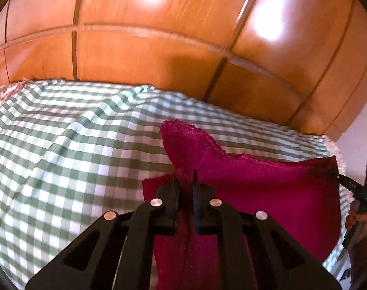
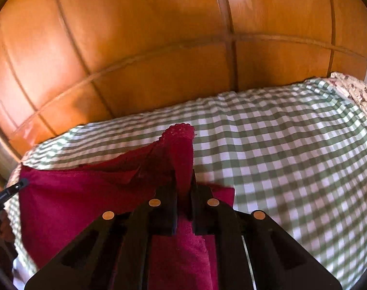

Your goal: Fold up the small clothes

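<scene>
Pinching one corner each, the left gripper (image 1: 185, 176) and right gripper (image 2: 184, 177) hold the magenta terry cloth (image 1: 268, 188) taut above the green-checked bedsheet (image 1: 74, 145). Folding seems underway; next, carry both corners toward the far edge evenly.

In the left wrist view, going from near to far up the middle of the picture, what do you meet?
Left gripper, shut on the red cloth → raised corner of the red cloth → green checked bedcover → wooden panelled wall.
</scene>
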